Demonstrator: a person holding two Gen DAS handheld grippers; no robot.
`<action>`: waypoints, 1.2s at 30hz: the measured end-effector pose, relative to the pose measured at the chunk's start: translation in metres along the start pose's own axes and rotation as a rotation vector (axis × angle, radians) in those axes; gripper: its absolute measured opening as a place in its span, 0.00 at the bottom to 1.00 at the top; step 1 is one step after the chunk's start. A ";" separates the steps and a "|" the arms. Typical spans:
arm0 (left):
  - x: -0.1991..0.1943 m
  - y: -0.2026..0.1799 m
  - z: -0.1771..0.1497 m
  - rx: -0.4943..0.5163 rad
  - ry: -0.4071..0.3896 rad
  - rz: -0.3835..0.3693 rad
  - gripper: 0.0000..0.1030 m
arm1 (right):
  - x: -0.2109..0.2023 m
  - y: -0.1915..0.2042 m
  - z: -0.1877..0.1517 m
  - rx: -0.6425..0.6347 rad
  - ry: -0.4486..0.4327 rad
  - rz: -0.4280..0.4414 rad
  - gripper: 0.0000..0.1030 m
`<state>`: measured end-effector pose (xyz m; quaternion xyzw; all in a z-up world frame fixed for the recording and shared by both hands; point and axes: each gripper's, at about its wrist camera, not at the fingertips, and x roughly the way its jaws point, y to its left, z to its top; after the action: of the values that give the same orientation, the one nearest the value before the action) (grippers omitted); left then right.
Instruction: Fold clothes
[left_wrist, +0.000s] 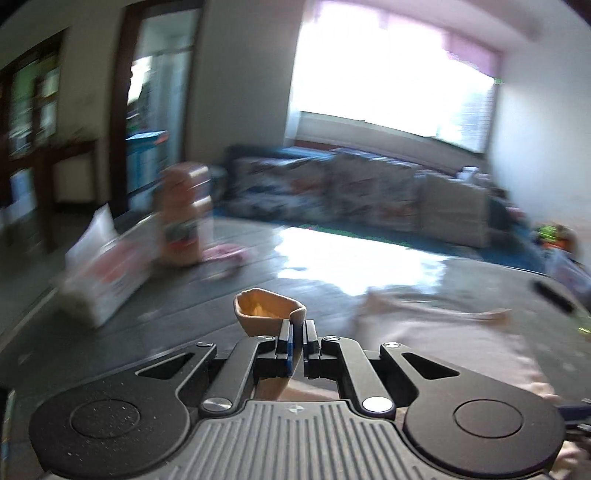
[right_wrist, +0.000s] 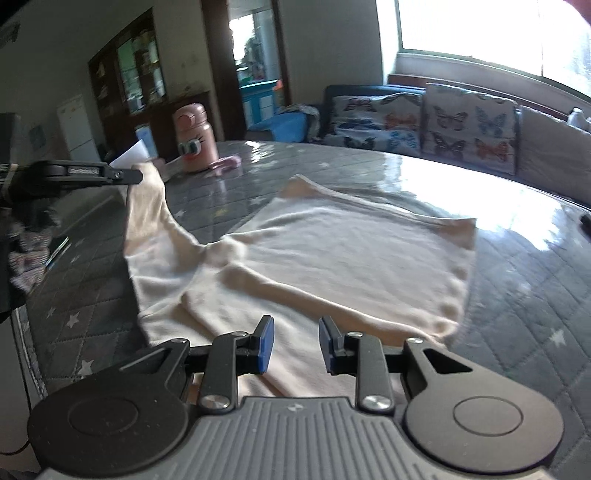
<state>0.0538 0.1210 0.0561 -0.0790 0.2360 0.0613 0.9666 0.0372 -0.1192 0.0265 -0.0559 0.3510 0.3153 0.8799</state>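
Observation:
A cream garment (right_wrist: 332, 251) lies spread on the dark quilted table (right_wrist: 517, 295). My left gripper (left_wrist: 298, 326) is shut on the garment's sleeve cuff (left_wrist: 266, 312), which sticks up above the fingertips. In the right wrist view the left gripper (right_wrist: 135, 175) holds that sleeve (right_wrist: 147, 206) lifted at the table's left side. My right gripper (right_wrist: 293, 341) is open and empty, just above the garment's near edge. In the left wrist view, which is blurred, the garment's body (left_wrist: 443, 332) lies to the right.
A pink bottle (right_wrist: 194, 142) and a small pink cloth (right_wrist: 229, 162) stand at the table's far left. A white box (left_wrist: 107, 273) sits beside them. A sofa with butterfly cushions (right_wrist: 424, 122) runs behind the table. Patterned cloth (right_wrist: 26, 254) lies at the left edge.

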 end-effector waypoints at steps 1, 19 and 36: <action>-0.003 -0.014 0.001 0.017 -0.002 -0.039 0.05 | -0.004 -0.004 -0.002 0.010 -0.008 -0.007 0.26; 0.008 -0.165 -0.067 0.341 0.192 -0.423 0.20 | -0.030 -0.061 -0.030 0.193 -0.057 -0.063 0.26; 0.006 -0.047 -0.063 0.257 0.189 -0.166 0.42 | 0.014 -0.045 -0.022 0.238 0.034 -0.001 0.26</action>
<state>0.0384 0.0637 0.0040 0.0204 0.3245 -0.0570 0.9439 0.0592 -0.1544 -0.0045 0.0435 0.4008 0.2698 0.8744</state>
